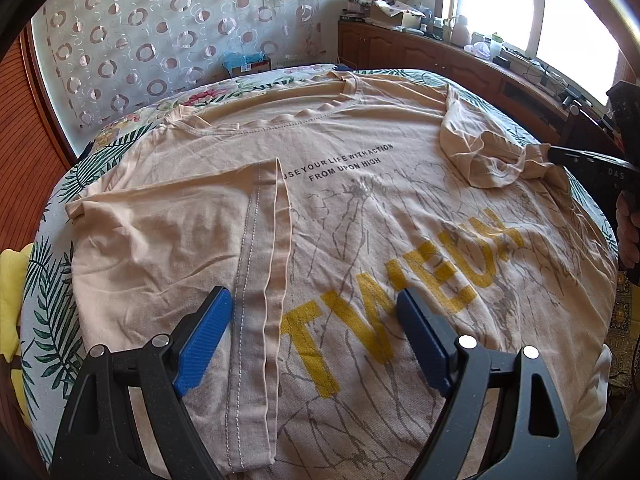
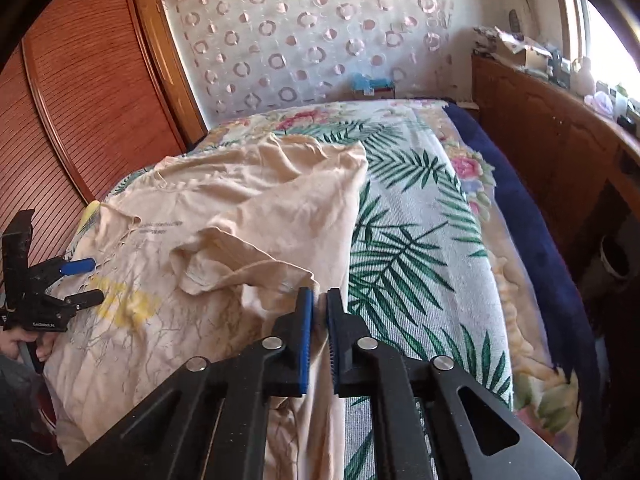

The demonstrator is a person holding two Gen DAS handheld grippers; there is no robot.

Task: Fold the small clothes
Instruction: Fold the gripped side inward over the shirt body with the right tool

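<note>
A peach T-shirt with yellow letters and black text lies flat on the bed, neck away from me. Its left sleeve is folded in over the body. My left gripper is open just above the shirt, its blue pads either side of the folded sleeve's hem. My right gripper is shut on the shirt's right edge by the crumpled right sleeve and lifts it inward. The right gripper also shows in the left wrist view, and the left gripper in the right wrist view.
The bed has a leaf-and-flower cover over a blue blanket. A yellow cloth lies at the left edge. A wooden cabinet with clutter runs under the window on the right, and a wooden wardrobe stands on the left.
</note>
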